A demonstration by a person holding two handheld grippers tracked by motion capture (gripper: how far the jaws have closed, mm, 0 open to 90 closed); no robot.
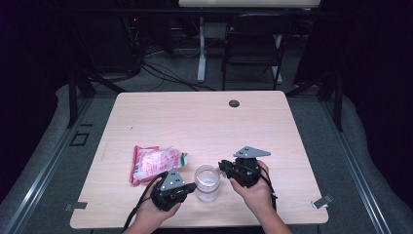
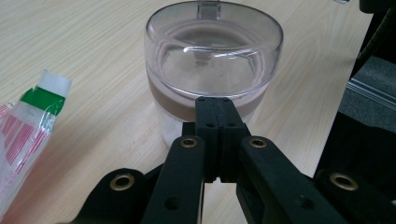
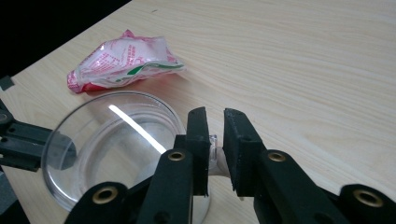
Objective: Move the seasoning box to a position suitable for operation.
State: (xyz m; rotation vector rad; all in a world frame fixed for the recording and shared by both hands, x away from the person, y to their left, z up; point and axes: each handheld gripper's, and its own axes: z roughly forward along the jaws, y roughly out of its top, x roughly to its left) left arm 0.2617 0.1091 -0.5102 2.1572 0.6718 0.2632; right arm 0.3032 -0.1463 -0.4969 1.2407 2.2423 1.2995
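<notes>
Jar (image 1: 207, 183), clear with a clear lid, standing near the table's (image 1: 204, 122) front edge, between both grippers. Left gripper (image 1: 187, 186) at its nine o'clock, jaws pressed shut, tips touching the wall. Right gripper (image 1: 223, 166) at two o'clock, jaws slightly parted around the lid's small tab. Snack bag (image 1: 157, 163) at ten o'clock.

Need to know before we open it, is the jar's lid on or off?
On. The clear lid sits flat across the top of the upright jar, its small tab between the right gripper's jaws.
</notes>
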